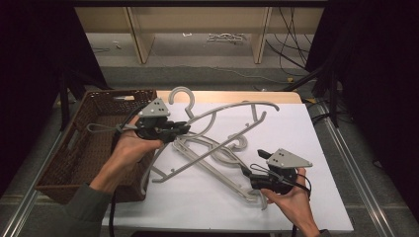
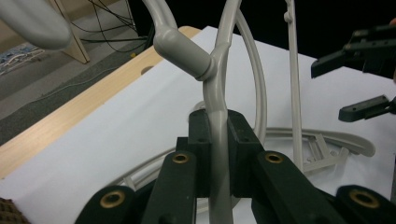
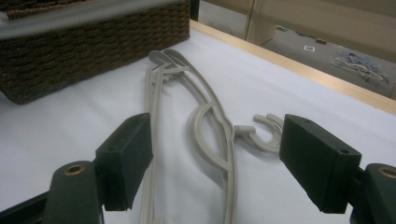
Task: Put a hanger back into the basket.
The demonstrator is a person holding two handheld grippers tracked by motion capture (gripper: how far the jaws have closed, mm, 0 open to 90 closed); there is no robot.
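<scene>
The left gripper (image 1: 184,129) is clamped on the neck of 1 grey hanger (image 1: 232,111), lifted beside the wicker basket (image 1: 106,101). The right gripper (image 1: 252,165) hovers wide open, holding nothing, over the second hanger (image 1: 217,165) lying on the bench (image 1: 296,138) — neither hanger looks binned yet.

White table (image 1: 306,148), hanger (image 1: 217,165), basket (image 1: 64,168)

Wicker basket (image 1: 59,168), floor cables (image 1: 289,54)
</scene>
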